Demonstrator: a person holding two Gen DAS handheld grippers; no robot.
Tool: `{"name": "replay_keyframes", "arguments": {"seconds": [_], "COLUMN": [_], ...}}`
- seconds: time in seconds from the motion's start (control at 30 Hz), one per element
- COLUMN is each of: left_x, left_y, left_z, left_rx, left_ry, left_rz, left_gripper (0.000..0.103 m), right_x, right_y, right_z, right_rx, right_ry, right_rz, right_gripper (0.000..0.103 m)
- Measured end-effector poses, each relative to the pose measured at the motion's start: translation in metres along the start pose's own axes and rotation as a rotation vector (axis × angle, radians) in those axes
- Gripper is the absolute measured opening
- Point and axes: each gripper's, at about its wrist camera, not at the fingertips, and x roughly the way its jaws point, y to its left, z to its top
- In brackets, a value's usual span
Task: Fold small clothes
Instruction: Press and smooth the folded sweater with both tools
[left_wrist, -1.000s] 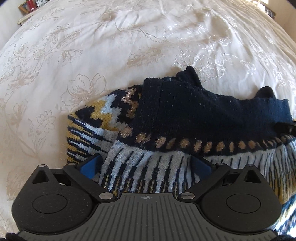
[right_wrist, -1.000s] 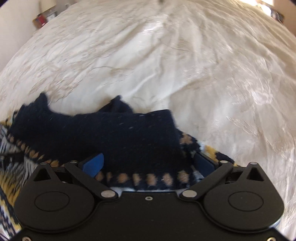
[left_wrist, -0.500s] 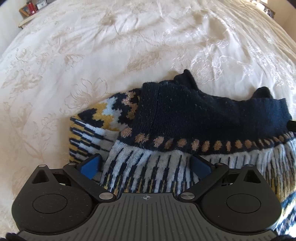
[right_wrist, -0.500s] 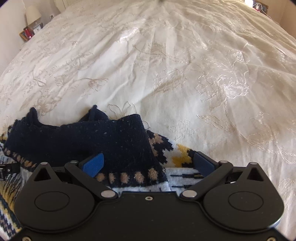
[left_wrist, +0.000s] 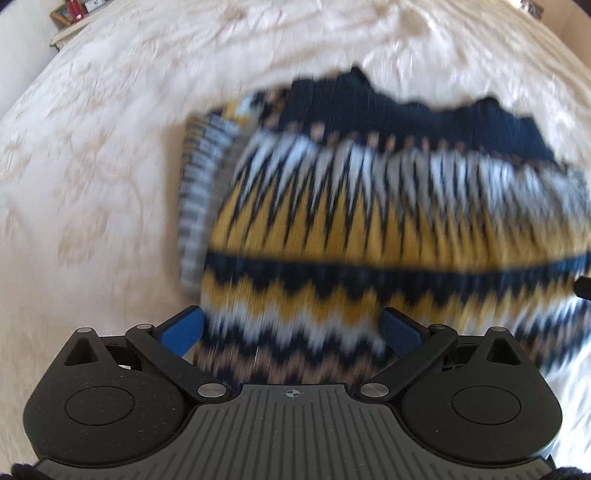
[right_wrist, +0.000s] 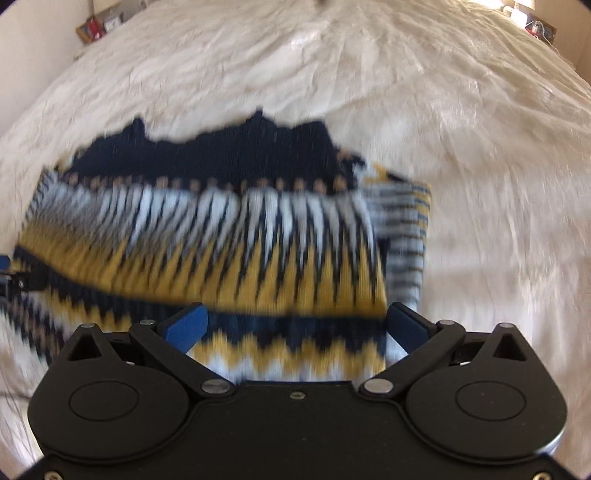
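Note:
A folded knitted sweater (left_wrist: 369, 229) with navy, white and mustard zigzag bands lies on a white embroidered bedspread (left_wrist: 110, 147). Its navy edge points away from me. My left gripper (left_wrist: 291, 326) hovers open over the near left part, blue pads (left_wrist: 183, 328) spread wide with no fabric pinched. In the right wrist view the same sweater (right_wrist: 240, 236) fills the middle, and my right gripper (right_wrist: 297, 321) stands open over its near right part. A folded sleeve (right_wrist: 406, 236) sticks out at the right side. Both views are motion-blurred.
The bedspread (right_wrist: 461, 147) stretches far beyond the sweater on all sides. Small framed items sit on a bedside surface (left_wrist: 70, 11) at the far left. More small objects (right_wrist: 532, 22) stand at the far right corner.
Both grippers have drawn back from the sweater's navy edge toward its near side, so much more of the patterned body shows. The jaws stay wide apart.

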Motion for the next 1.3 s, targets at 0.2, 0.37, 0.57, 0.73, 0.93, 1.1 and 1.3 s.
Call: {"name": "replay_keyframes", "arguments": {"seconds": [0.2,0.37,0.57,0.73,0.93,1.1,1.3], "left_x": [0.007,0.008,-0.009,-0.024,-0.047,-0.049,-0.055], "left_y": [0.004,0.006,0.003,0.0,-0.01,-0.022,-0.037], "left_z": [-0.019,-0.016,-0.035,-0.053,-0.067,-0.057,-0.047], "left_rx": [-0.016,-0.035,-0.053,-0.097,-0.109,-0.1,-0.072], "left_ry": [0.041,0.041,0.03,0.036,0.038,0.029,0.025], "left_rz": [-0.012,-0.014,-0.005,-0.026,-0.034,-0.039,-0.028], "left_gripper": [0.103,0.103,0.103,0.103,0.103,0.103,0.103], "right_x": [0.0,-0.008,-0.013,-0.014,-0.013,-0.013,-0.009], "right_y": [-0.008,-0.026,-0.05,-0.055,-0.073,-0.083,-0.097], "right_z": [-0.038,-0.044,-0.057,-0.072,-0.084,-0.085,-0.065], "right_rx": [0.047,0.176,0.356,0.377,0.489,0.521,0.512], "right_ry": [0.076,0.061,0.032,0.028,-0.031,-0.039,-0.074], "right_rz": [-0.005,0.052,0.151,0.217,0.298,0.352,0.437], "right_gripper": [0.103,0.103,0.103,0.103,0.103,0.103,0.103]}}
